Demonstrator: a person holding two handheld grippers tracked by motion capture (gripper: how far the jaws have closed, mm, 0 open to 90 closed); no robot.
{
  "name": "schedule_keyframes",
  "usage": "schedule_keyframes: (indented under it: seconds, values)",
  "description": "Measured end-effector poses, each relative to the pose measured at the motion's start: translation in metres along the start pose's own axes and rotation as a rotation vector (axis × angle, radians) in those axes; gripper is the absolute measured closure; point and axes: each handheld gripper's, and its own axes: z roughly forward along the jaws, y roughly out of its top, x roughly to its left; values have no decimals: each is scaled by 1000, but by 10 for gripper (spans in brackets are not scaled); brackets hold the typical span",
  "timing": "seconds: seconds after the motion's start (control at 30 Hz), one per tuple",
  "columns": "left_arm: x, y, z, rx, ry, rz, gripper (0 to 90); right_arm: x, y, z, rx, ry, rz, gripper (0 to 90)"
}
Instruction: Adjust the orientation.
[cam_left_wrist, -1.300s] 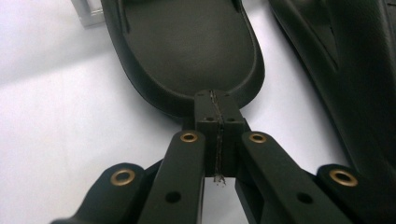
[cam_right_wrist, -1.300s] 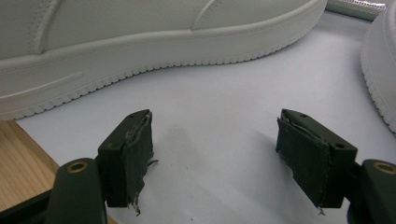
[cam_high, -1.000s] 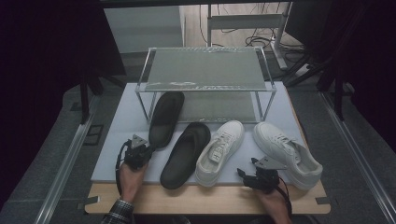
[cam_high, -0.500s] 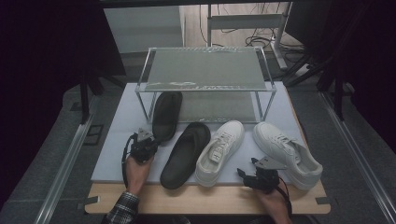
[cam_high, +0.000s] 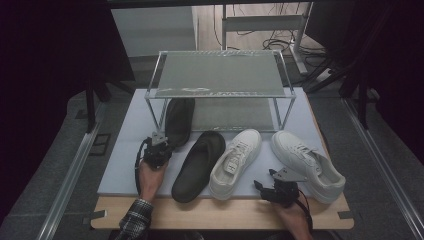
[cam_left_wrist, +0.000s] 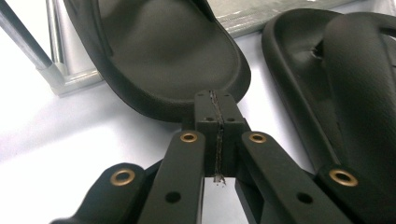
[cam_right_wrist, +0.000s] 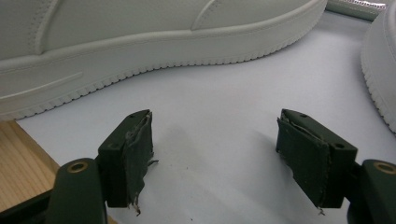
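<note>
- Left tongs (cam_left_wrist: 215, 135): pressed together, empty, tips at rear slipper (cam_left_wrist: 173, 51) heel, lower centre of frame; likely nudging it under rack (cam_high: 220, 75).
- Right tongs (cam_right_wrist: 224, 158): apart, idle beside sneaker (cam_right_wrist: 140, 42).

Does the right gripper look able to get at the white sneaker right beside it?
Probably yes. The right gripper has its fingers spread wide open, and only bare mat lies between them and the sneaker. The other white sneaker sits off to the side.
</note>
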Motion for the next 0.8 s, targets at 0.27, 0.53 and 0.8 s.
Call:
schedule_keyframes:
  seconds: [0.27,0.53,0.8]
  values:
    - [4,6,10,-5,-1,-27,897,0,0,0,-1,1,0,273]
    - [7,15,20,-2,8,-36,897,0,0,0,-2,1,1,272]
    - [13,22,29,0,22,-44,897,0,0,0,-3,1,-1,273]
